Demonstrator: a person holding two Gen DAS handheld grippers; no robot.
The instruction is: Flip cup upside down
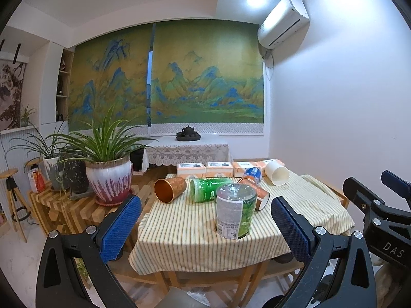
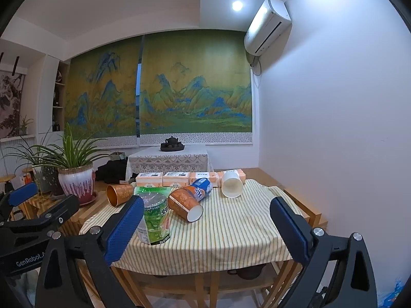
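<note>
Left gripper: jaws spread wide, holding nothing, hovering short of the table's near edge.
Right gripper: likewise spread and empty, level with the left one.
Table: striped cloth, all cups resting on it.
Nearest cup: green-labelled cup, standing with sealed end up, straight ahead of the left gripper, closer to it than to the right.
Lying cups: green one, orange patterned one, gold one, white one; long axes flat on the cloth, mouths mostly toward the cameras.
Count: five cups, one bottle, four boxes in a far row.
Likely target: uncertain; the white cup lay ahead-right, nearer the right gripper.
</note>
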